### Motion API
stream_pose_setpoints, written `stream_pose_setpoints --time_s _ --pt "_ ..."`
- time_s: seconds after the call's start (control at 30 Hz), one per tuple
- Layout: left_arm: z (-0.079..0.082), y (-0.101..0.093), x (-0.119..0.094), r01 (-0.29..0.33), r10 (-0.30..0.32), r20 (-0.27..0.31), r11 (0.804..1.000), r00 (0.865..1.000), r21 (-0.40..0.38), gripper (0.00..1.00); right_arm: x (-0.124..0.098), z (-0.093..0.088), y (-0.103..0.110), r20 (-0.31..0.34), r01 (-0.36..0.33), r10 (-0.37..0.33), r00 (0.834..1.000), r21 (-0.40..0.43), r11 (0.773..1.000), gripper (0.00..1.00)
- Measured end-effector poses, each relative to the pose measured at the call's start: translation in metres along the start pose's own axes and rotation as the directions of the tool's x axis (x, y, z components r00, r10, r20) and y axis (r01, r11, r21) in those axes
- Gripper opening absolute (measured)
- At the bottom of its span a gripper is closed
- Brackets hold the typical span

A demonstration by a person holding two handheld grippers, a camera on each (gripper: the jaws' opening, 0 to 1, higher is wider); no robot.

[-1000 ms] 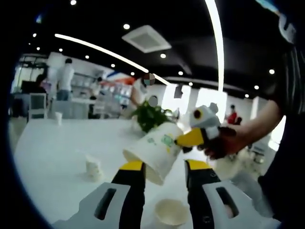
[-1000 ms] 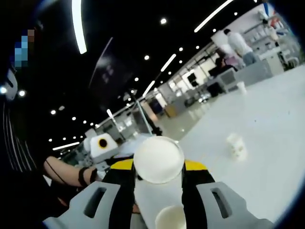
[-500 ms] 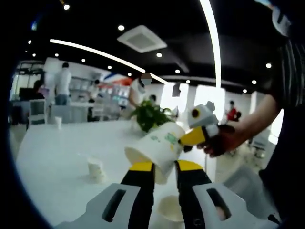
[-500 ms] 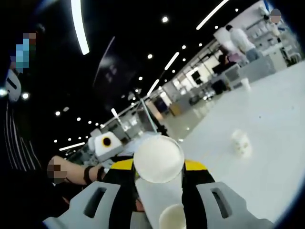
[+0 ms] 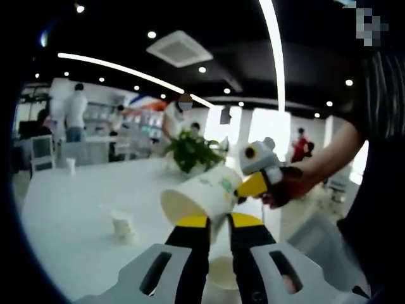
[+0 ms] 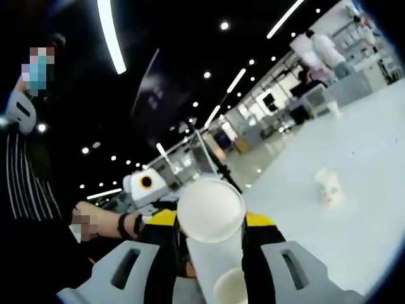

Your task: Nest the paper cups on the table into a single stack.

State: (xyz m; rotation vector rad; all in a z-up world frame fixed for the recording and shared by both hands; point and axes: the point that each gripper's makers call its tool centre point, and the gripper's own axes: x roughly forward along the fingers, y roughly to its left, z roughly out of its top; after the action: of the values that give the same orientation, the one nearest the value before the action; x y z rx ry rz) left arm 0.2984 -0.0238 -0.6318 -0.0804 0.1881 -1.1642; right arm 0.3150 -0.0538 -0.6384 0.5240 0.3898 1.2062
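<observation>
Up in the air, a paper cup (image 5: 205,193) lay tipped on its side, held above the white surface (image 5: 69,209). The right gripper (image 5: 243,189) pinched it near the base with its yellow tips. In the right gripper view, the round white bottom of that same cup (image 6: 210,210) sat between that gripper's own tips, held tight.

The left gripper (image 5: 213,220) had its two tips drawn close together right under the cup's open end. I could not tell for sure if they were squeezing the rim or only touching it.

Another cup (image 5: 223,273) stood mouth up on the surface, just below the held one. A third cup (image 5: 122,225) stood well apart, farther out on the surface. A tiny one (image 5: 69,166) stood near the far edge.

To do this step well, I think the person should turn the held cup upright, bottom down. Then line it up over the open cup below and lower it straight in. A soft grip would be best, because thin paper walls bend and crush easily.

The cups looked white and smooth, wide at the mouth and narrow at the base. That shape should let them slide into each other. The held one had small green marks printed on its side.
</observation>
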Motion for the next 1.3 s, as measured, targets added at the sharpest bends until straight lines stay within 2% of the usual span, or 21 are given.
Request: stream_pose_setpoints --time_s 0.17,0.23,0.3,0.37,0.47,0.63,1.03,1.3 --pt "-0.001 -0.007 -0.001 0.042 -0.041 -0.033 0.999 0.999 0.029 0.02 -0.001 -0.006 -0.001 0.002 -0.005 0.005 1.000 0.002 1.000 0.36" --pt "-0.002 -0.015 -0.001 0.078 -0.076 -0.042 0.996 0.996 0.053 0.00 -0.003 -0.010 -0.002 -0.015 -0.001 0.001 1.000 -0.005 1.000 0.29" --pt "-0.004 -0.013 0.000 0.069 -0.064 -0.067 0.994 0.996 0.089 0.00 -0.002 -0.013 -0.002 -0.020 -0.004 0.004 1.000 -0.005 1.000 0.29" --pt "-0.003 -0.014 0.000 0.075 -0.069 -0.066 0.994 0.995 0.083 0.00 -0.001 -0.014 -0.002 -0.023 0.000 -0.001 1.000 -0.039 0.999 0.31" --pt "-0.001 -0.012 -0.001 0.081 -0.075 -0.073 0.993 0.995 0.085 0.00 0.000 -0.017 -0.001 -0.046 -0.002 0.000 0.999 -0.052 0.999 0.32" --pt "0.000 -0.011 -0.003 0.087 -0.079 -0.085 0.992 0.993 0.089 0.00 0.001 -0.015 0.000 -0.045 0.000 -0.004 0.999 -0.084 0.996 0.36" --pt "0.001 -0.015 -0.002 0.129 -0.115 -0.134 0.986 0.984 0.102 0.00 -0.003 -0.011 -0.001 -0.036 0.026 -0.031 0.999 -0.138 0.990 0.46" --pt "0.000 -0.016 -0.001 0.153 -0.135 -0.165 0.983 0.977 0.103 0.00 -0.009 -0.010 -0.004 -0.038 0.066 -0.075 0.996 -0.198 0.978 0.63"
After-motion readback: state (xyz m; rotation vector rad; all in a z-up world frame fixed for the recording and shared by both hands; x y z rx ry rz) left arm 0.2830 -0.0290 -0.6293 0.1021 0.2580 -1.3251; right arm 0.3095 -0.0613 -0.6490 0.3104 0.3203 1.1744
